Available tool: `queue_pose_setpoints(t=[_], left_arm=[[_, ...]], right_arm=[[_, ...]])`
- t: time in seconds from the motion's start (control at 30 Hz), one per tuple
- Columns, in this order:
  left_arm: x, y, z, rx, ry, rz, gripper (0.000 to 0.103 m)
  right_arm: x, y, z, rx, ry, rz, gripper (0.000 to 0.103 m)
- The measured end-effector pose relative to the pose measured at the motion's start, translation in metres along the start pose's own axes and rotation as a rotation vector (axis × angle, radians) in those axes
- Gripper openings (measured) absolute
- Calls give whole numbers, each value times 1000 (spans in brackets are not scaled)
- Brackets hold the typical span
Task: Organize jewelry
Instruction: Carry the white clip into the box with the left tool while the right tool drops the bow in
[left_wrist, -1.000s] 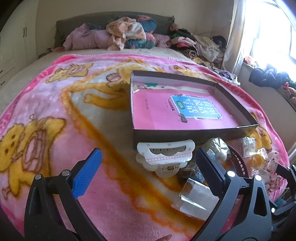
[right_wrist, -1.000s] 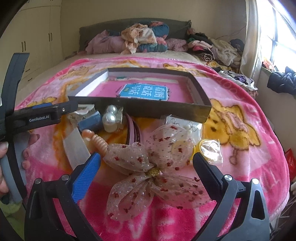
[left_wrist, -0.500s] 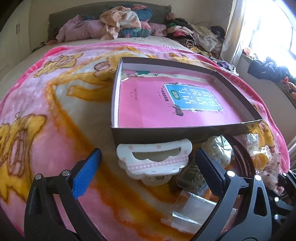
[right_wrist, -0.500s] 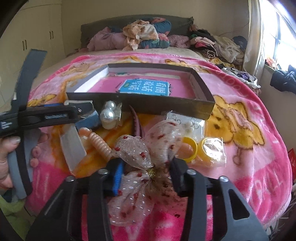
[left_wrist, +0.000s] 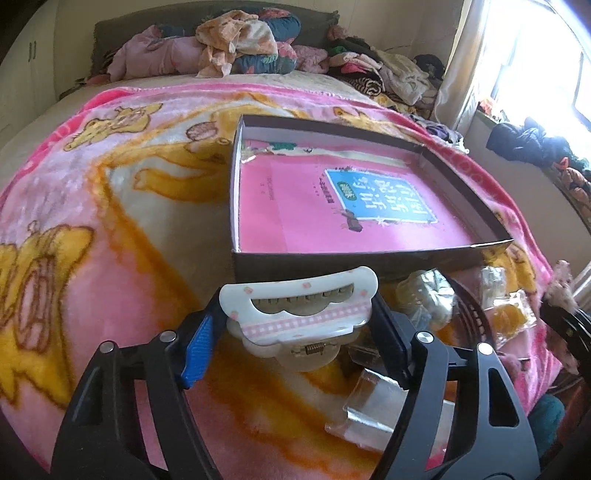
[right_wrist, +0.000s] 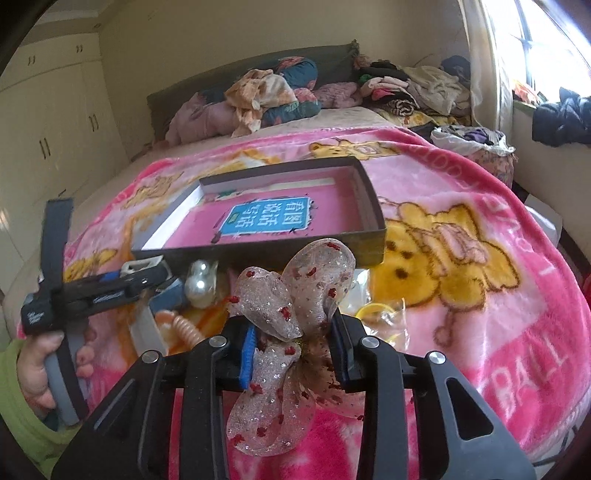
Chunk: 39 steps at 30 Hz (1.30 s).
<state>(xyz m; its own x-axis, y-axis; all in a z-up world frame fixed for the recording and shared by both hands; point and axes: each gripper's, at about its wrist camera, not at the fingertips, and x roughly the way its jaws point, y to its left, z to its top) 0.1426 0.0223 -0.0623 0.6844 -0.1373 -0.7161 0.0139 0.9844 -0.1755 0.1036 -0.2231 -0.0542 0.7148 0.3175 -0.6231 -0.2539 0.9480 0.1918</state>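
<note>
Closed since a second ago: left claw (left_wrist: 295, 325) on white hair clip (left_wrist: 299, 314), right claw (right_wrist: 291, 347) on sheer bow (right_wrist: 291, 314).
Both lifted at six o'clock of empty box (left_wrist: 369, 264); nothing sorted yet, pearls (right_wrist: 201, 284) and the rest waiting on bed.

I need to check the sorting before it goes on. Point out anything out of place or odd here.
The box holds only a pink book, no jewelry. Pearls, a yellow ring and plastic packets lie loose on the blanket. Nothing looks damaged.
</note>
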Motion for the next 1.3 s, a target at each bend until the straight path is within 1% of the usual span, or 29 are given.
queue_pose_setpoints(t=[0.1,0.27,0.4,0.57,0.77,1.0,1.3], left_arm=[[-12,2,4,-3,-24,-11,64],[-23,7,18,-4,-62,-17,64],[-23,5,30,0,-90,-18,64],[-13,-1,45,0,-109,-27,64],[4,-8,61,6,-110,-41,64],[24,-17,67,29,-97,-34,64],[44,-25,70,51,-67,-44,65]], right_arm=[[3,-9,7,29,3,9,31],[9,-14,19,25,-7,-12,31],[15,-15,30,20,-15,-14,32],[30,-13,50,-1,-13,-5,34],[52,-12,74,-24,-5,-6,35],[77,-17,96,-6,5,5,36],[111,-23,105,-13,58,-13,38]])
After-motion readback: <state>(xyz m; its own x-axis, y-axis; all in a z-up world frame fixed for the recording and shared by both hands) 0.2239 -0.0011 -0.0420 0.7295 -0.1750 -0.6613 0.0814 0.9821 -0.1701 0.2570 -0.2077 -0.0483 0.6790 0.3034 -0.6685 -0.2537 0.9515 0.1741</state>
